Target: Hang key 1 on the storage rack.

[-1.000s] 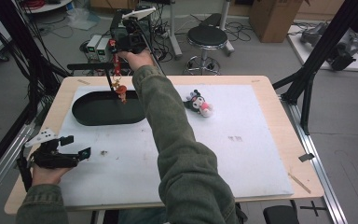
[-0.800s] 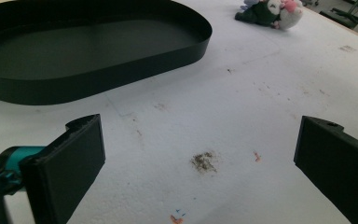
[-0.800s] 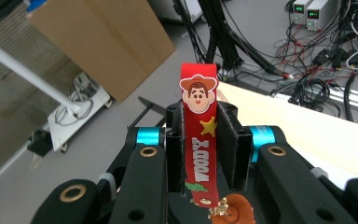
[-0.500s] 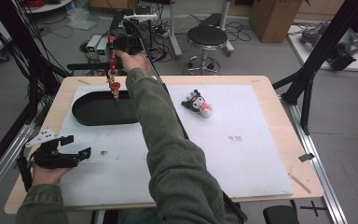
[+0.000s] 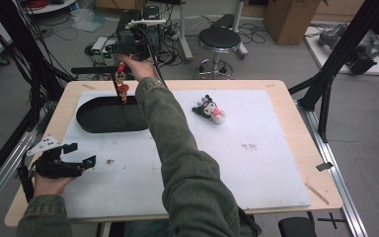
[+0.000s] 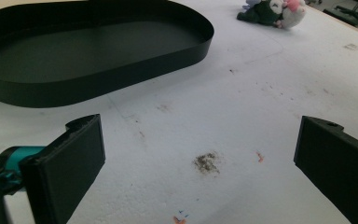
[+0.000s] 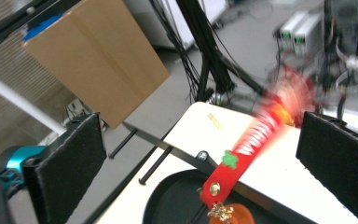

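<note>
Now over far rim of tray: right gripper jaws just sprung wide, red strap blurred between, untouched, likely dropping into tray. Left gripper parked near table edge, wide, empty, clear of work. Plush lying apart.

- The red keychain strap carries white lettering, a small green clover, a metal rivet and a gold clasp with an orange charm at its lower end.
- It slants steeply, its upper part blurred, in the air between two wide-spread jaws, touching neither.
- In the high view it hangs over the far rim of the black oval tray, the charm lowest.
</note>
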`<action>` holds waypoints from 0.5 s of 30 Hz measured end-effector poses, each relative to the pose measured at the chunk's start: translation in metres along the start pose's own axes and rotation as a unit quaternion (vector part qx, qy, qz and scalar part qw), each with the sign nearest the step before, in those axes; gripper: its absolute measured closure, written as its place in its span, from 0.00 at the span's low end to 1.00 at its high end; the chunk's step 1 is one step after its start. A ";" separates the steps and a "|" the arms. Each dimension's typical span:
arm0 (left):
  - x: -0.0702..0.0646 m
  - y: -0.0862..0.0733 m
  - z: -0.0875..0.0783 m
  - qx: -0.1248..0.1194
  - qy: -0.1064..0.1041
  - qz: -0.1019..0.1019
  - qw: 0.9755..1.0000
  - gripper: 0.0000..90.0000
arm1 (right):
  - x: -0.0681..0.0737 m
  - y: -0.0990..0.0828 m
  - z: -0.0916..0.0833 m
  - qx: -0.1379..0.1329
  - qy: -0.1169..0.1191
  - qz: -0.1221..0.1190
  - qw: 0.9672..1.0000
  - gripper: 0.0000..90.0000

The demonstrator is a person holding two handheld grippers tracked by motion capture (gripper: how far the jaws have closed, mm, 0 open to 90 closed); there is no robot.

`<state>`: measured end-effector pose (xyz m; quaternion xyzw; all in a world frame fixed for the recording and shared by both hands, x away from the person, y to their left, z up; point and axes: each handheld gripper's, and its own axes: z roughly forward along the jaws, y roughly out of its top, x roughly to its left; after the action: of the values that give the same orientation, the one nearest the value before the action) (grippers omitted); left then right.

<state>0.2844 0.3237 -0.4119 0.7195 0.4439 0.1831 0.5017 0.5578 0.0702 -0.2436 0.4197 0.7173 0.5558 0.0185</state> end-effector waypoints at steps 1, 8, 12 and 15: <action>0.000 0.000 0.000 0.001 0.000 0.002 1.000 0.03 | 0.001 -0.002 -0.002 -0.007 0.006 -0.007 1.000 0.01; -0.001 0.000 0.000 0.002 0.000 0.001 1.000 0.03 | 0.001 -0.008 -0.016 -0.008 0.021 -0.020 1.000 0.00; -0.001 0.000 0.001 0.004 0.001 0.004 1.000 0.03 | 0.003 -0.012 -0.026 -0.010 0.025 -0.044 0.999 0.00; -0.001 0.000 0.000 0.002 0.001 0.002 1.000 0.03 | 0.003 -0.014 -0.034 -0.012 0.022 -0.051 0.998 0.01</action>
<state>0.2840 0.3226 -0.4117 0.7210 0.4432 0.1841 0.4998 0.5306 0.0447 -0.2409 0.3696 0.7314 0.5720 0.0363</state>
